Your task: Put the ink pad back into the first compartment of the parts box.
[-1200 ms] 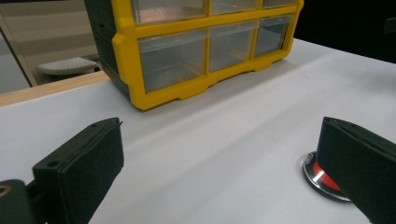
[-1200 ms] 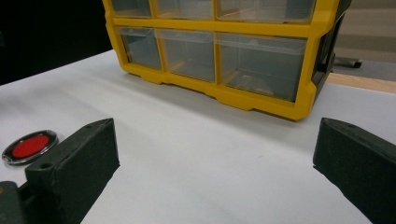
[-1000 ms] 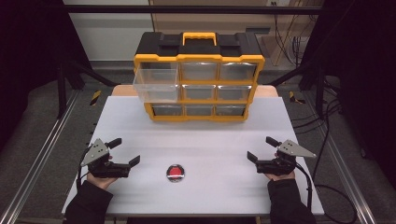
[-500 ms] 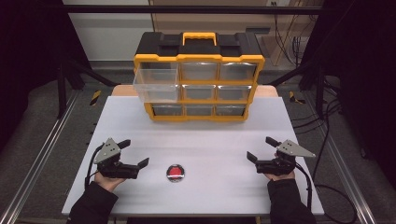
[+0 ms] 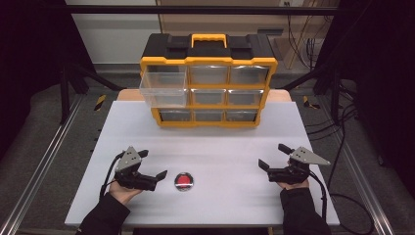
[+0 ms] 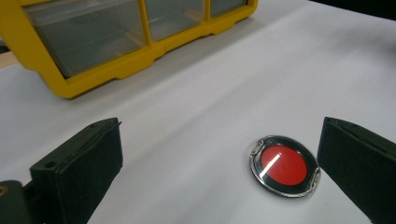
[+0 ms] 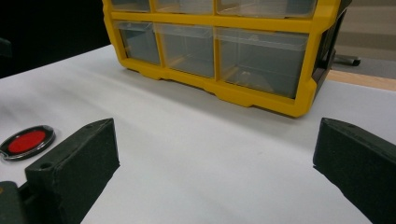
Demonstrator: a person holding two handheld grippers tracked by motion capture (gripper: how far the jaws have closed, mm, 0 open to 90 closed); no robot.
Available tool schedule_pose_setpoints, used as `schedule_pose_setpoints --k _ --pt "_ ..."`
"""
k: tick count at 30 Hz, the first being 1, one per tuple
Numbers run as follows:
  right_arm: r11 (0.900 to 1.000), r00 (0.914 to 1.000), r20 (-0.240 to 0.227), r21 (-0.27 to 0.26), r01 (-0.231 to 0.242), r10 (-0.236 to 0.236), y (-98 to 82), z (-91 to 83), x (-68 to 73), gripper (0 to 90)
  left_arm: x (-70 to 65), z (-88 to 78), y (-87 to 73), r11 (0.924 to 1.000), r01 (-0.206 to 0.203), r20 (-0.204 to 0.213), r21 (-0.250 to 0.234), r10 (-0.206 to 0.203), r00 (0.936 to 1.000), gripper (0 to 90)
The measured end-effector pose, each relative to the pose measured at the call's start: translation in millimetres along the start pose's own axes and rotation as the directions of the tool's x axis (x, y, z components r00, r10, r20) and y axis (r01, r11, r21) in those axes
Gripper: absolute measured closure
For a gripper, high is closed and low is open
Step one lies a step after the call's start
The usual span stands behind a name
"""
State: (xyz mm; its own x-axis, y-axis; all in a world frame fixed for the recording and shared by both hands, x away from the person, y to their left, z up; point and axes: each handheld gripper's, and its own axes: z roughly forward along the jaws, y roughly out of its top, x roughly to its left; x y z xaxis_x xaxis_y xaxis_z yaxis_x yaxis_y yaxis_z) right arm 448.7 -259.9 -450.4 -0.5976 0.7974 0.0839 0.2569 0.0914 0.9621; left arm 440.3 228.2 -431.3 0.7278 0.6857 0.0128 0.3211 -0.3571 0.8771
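Flanking the red disc (image 6: pixel 284 165), left gripper (image 5: pixel 152 165) jaws apart.

White bench (image 5: pixel 235 147). At the far edge, a yellow-and-black drawer organizer (image 5: pixel 208 81), top-left drawer pulled out. Near the front edge, a round red disc (image 5: pixel 184 180) with a dark rim, lying flat.

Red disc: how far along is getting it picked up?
Done: one top drawer of the organizer stands pulled out. In hand: the open left gripper sits beside the red disc, not touching it. Left: grasping and lifting it; the right gripper waits open.
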Motion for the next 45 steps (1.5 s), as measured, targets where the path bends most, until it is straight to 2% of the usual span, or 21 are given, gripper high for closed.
schedule_pose_setpoints --k 8,16,22,32,39,45 --pt "1.0 1.0 0.0 0.002 -0.002 0.002 0.0 0.0 0.1 0.2 -12.9 18.8 1.8 0.9966 -0.007 0.026 0.082 0.005 0.9997 0.0" --pt "1.0 1.0 0.0 0.001 -0.001 0.001 0.0 0.0 -0.1 0.2 -23.5 36.1 -0.6 0.9868 -0.017 0.054 0.161 0.008 0.9985 0.0" --pt "1.0 1.0 0.001 -0.001 -0.001 0.001 0.2 -0.4 -0.1 0.2 -31.4 47.2 -2.1 0.9771 -0.024 0.074 0.211 0.009 0.9972 0.0" --pt "1.0 1.0 0.004 -0.001 -0.001 0.001 0.1 -0.3 -0.1 0.2 -43.0 64.9 -4.0 0.9539 -0.052 0.107 0.296 0.021 0.9941 0.7" --pt "1.0 1.0 0.003 -0.001 -0.002 0.002 0.2 -0.5 -0.3 0.2 -45.5 70.5 -4.4 0.9445 -0.045 0.118 0.326 0.006 0.993 4.9" --pt "1.0 1.0 0.004 -0.002 -0.001 0.001 0.3 -0.6 -0.5 0.2 -48.6 73.2 -4.1 0.9413 -0.053 0.124 0.334 0.011 0.9922 11.6"
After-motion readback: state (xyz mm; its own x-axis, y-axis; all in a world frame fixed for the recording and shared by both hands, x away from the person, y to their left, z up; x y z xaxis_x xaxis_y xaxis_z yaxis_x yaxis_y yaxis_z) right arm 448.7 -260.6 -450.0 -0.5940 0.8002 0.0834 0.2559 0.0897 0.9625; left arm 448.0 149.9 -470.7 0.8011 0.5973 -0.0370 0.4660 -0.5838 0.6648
